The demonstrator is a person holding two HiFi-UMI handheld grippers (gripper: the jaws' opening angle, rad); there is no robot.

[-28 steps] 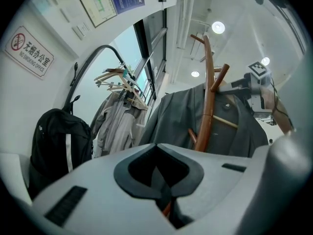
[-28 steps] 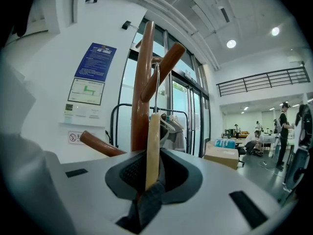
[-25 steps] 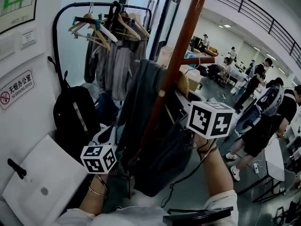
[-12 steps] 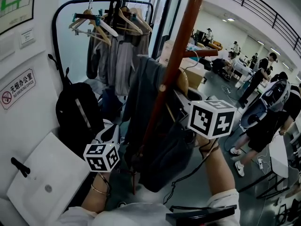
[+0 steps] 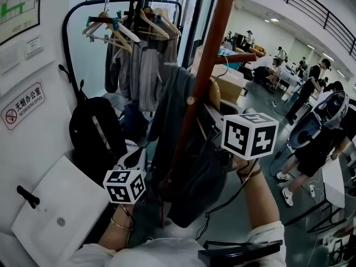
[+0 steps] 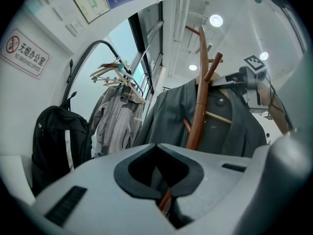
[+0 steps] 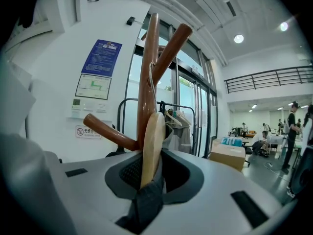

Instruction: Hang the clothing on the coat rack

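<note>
2 grippers up at coat rack. R gripper: jaws clenched on one end of wooden hanger plus a fold of dark grey jacket. Hanger seen edge-on in right gripper view, long axis running away from jaws toward rack, wire hook up against rack beside angled peg. Jacket hangs against rack, long axis vertical, collar up, hem down, approx parallel w/ rack. L gripper low at jacket's left edge, jaws drawn to thin slit; can't tell if cloth pinched. Behind: clothes rail, black backpack.
</note>
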